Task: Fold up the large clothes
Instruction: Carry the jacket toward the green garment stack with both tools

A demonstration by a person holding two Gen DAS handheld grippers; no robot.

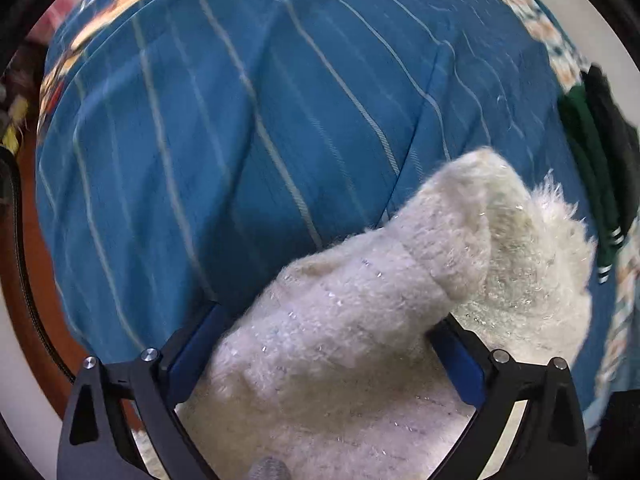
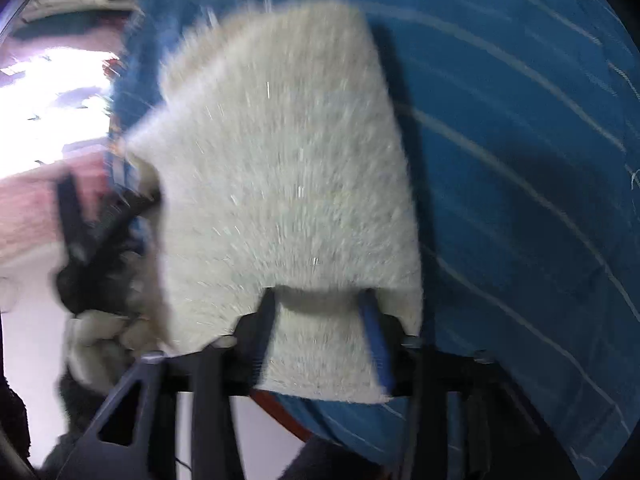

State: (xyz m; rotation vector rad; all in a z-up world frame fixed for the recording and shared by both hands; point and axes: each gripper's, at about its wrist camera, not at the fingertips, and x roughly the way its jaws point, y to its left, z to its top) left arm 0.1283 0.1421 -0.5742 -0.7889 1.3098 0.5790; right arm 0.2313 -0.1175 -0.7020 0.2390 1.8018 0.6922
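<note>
A fluffy white sweater (image 1: 360, 312) with glittery threads is held up over a blue striped bedsheet (image 1: 240, 120). My left gripper (image 1: 324, 336) is shut on the sweater, whose bunched fabric fills the gap between the blue-padded fingers (image 1: 200, 344). In the right wrist view the sweater (image 2: 288, 160) hangs as a broad blurred panel. My right gripper (image 2: 320, 320) is shut on the sweater's lower edge. The other gripper (image 2: 92, 248) shows at the left of that view, dark and blurred.
The blue striped sheet (image 2: 520, 160) covers a bed with a floral border (image 1: 540, 32). A dark green garment with white cuff stripes (image 1: 592, 168) lies at the right. A brown wooden floor or frame (image 1: 36, 280) shows at the left.
</note>
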